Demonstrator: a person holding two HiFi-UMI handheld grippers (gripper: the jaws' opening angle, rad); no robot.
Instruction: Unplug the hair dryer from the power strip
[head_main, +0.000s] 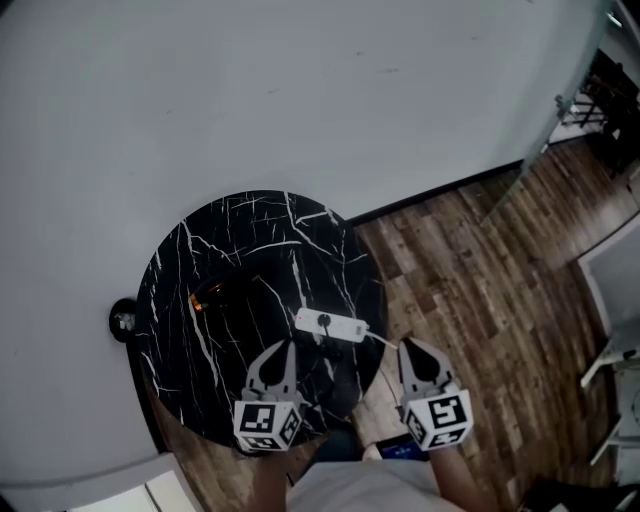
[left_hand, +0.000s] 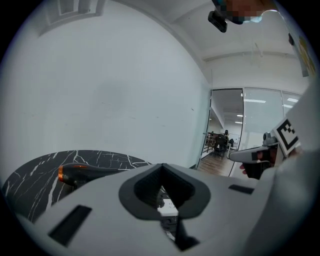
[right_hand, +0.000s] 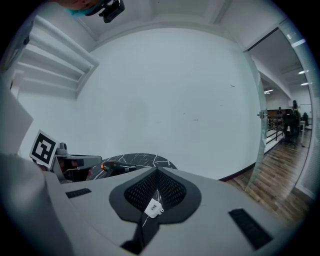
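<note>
A white power strip (head_main: 331, 325) lies near the front right of a round black marble table (head_main: 240, 240), with a black plug (head_main: 323, 322) in it. The black hair dryer (head_main: 222, 296), orange-lit at one end, lies to its left; it shows too in the left gripper view (left_hand: 80, 173) and the right gripper view (right_hand: 117, 168). My left gripper (head_main: 284, 347) is shut and empty, hovering over the table's front edge just short of the strip, which shows through the jaw notch (left_hand: 168, 205). My right gripper (head_main: 411, 346) is shut and empty over the floor, right of the table.
The strip's white cable (head_main: 381, 340) runs off the table's right edge. A pale wall (head_main: 300, 90) stands close behind the table. Wood floor (head_main: 480, 290) and a glass partition (head_main: 560, 110) lie to the right. A dark round object (head_main: 122, 320) sits at the table's left.
</note>
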